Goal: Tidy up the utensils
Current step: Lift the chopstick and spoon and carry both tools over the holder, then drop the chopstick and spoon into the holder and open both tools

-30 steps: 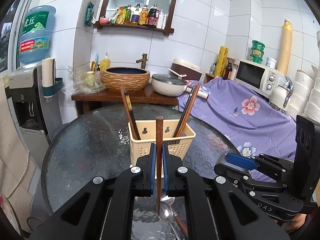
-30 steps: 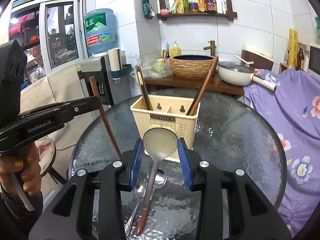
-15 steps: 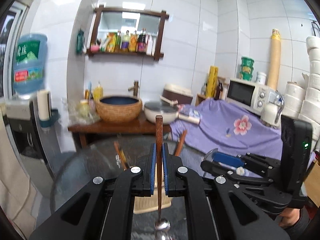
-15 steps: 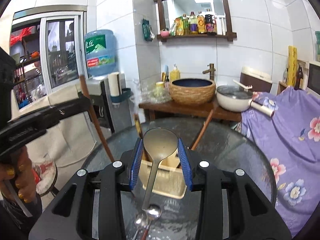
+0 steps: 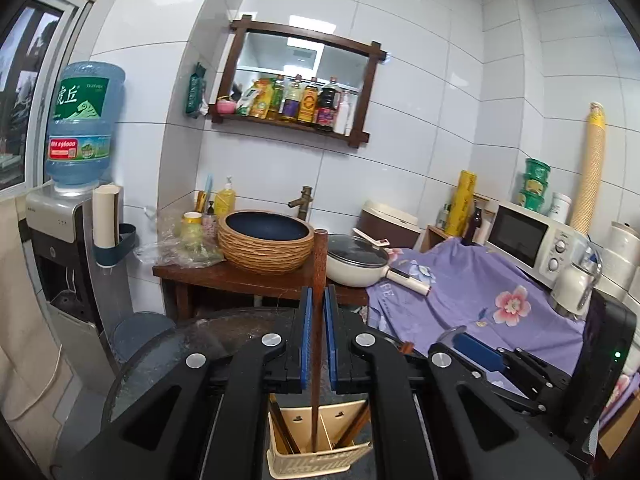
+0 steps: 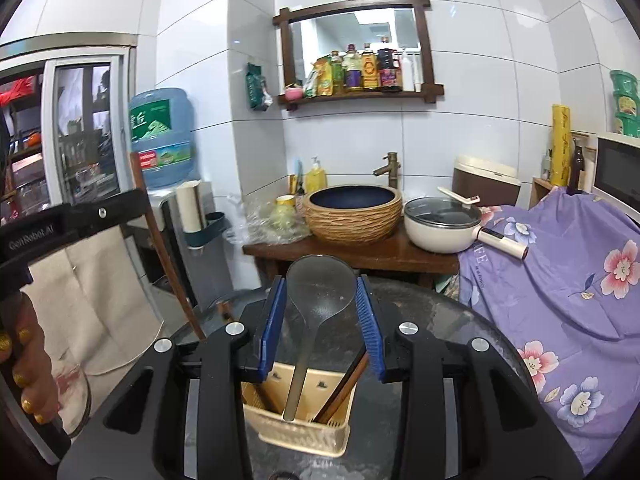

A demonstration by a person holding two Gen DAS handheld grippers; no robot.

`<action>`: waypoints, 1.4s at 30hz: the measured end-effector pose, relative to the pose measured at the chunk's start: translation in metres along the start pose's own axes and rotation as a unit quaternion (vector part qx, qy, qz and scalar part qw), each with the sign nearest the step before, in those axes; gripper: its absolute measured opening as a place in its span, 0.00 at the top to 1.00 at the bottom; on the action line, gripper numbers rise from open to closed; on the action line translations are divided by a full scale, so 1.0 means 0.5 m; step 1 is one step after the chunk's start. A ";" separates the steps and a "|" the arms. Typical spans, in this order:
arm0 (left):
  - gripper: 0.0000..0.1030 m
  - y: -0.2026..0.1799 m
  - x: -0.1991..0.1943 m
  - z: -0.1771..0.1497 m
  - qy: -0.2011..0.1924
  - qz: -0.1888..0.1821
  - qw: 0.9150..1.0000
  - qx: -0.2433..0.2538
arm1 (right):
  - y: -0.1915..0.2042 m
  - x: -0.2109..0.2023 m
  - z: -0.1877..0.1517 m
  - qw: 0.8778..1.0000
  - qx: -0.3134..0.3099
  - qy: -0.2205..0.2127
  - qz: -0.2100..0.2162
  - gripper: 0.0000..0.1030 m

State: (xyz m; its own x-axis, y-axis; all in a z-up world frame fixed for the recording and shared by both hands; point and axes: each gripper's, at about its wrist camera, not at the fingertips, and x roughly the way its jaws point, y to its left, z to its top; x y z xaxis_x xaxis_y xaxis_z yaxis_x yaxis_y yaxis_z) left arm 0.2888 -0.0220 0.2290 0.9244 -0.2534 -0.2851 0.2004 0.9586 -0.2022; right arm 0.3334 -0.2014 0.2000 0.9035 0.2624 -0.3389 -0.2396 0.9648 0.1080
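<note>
My left gripper [image 5: 316, 300] is shut on a wooden-handled spoon [image 5: 319, 280], held upright with its lower end inside the cream utensil caddy [image 5: 316, 458] below. My right gripper [image 6: 320, 292] is shut on a steel ladle [image 6: 320, 288], bowl up, its handle end down in the caddy [image 6: 300, 432]. Dark chopsticks [image 6: 340, 388] lean in the caddy's right compartment. The left gripper's body and the spoon handle [image 6: 160, 248] show at the left of the right wrist view. The right gripper shows at the right of the left wrist view [image 5: 476, 350].
The caddy stands on a round glass table [image 6: 460, 344]. Behind it a wooden stand holds a woven basin [image 6: 352, 216] and a white pan [image 6: 440, 224]. A purple floral cloth [image 6: 560, 272] lies to the right, a water dispenser [image 5: 64, 232] to the left.
Both grippers rose and came over the caddy. The spoon and the ladle left the tabletop and now hang with their lower ends inside the caddy.
</note>
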 end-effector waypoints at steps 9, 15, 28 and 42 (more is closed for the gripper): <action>0.94 0.010 0.058 -0.071 -0.002 0.017 1.000 0.004 | 0.015 0.069 -0.068 0.999 -0.028 -0.007 -0.032 0.65; 0.94 0.023 0.083 -0.138 0.019 0.021 1.000 -0.001 | 0.023 0.098 -0.139 0.998 -0.043 0.001 -0.041 0.65; 0.94 0.028 0.105 -0.246 0.061 0.017 0.998 0.014 | 0.020 0.146 -0.247 0.997 -0.044 0.048 -0.041 0.64; 0.94 0.009 0.097 -0.270 0.058 0.018 0.997 0.037 | 0.008 0.141 -0.274 0.998 -0.034 0.043 -0.040 0.47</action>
State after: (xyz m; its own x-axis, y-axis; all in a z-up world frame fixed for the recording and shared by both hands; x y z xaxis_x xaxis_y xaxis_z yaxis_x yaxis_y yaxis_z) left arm 0.2905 -0.0474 0.0877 0.8884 -0.2275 -0.3987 0.1951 0.9733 -0.1205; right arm 0.3473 -0.1770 0.0488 0.8875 0.1822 -0.4232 -0.1941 0.9809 0.0153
